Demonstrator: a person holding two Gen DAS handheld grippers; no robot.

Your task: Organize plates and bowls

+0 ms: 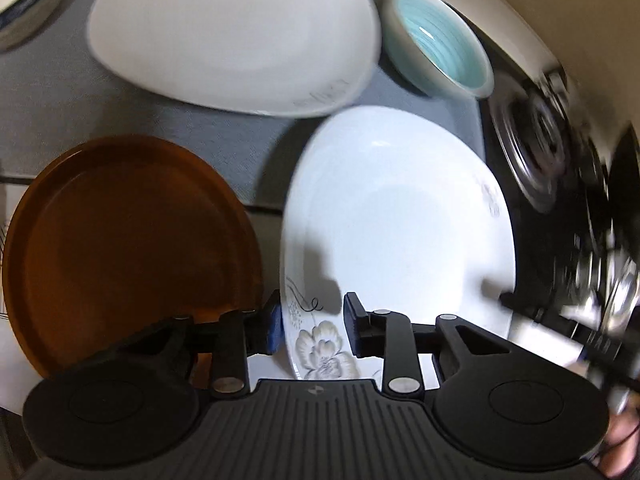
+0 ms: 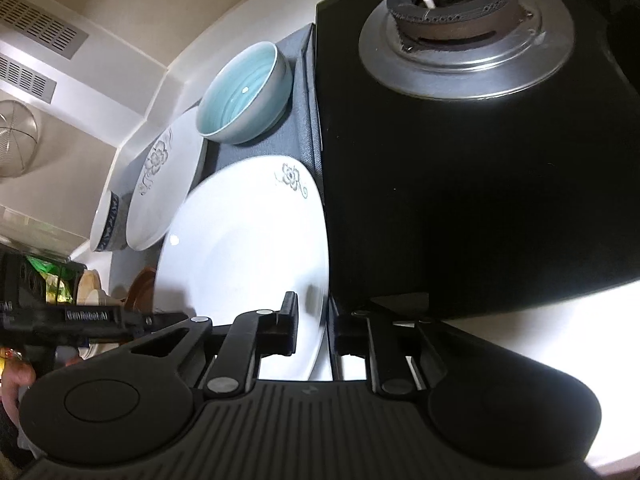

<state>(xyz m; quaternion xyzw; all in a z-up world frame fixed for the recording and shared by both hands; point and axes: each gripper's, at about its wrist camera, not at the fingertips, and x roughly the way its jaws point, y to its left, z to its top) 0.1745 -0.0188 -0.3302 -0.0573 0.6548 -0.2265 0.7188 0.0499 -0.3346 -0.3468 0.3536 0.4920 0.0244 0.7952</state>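
Left wrist view: the left gripper (image 1: pixel 312 326) has its jaws spread either side of the near rim of a white flowered plate (image 1: pixel 400 232), not yet closed on it. The plate sits tilted near the hob (image 1: pixel 536 148), at the grey mat's (image 1: pixel 224 148) right edge, with a brown plate (image 1: pixel 128 240) just beside it on the left, a second white plate (image 1: pixel 232 36) behind and a teal bowl (image 1: pixel 444 44) at the mat's far right corner. The right gripper's fingers (image 1: pixel 516 302) reach the plate's far rim.

Right wrist view: the right gripper (image 2: pixel 312 324) straddles the plate (image 2: pixel 248 248) rim, jaws apart with a visible gap, so nothing pinches it yet. A blue-patterned bowl (image 2: pixel 106 228) stands past the second plate (image 2: pixel 168 184).

Risk, as a judgement: glazed rims are slick, and with neither pair of jaws clamped the tilted plate could slide off and strike the brown plate or the hob edge; uneven closing by the two grippers could twist it free
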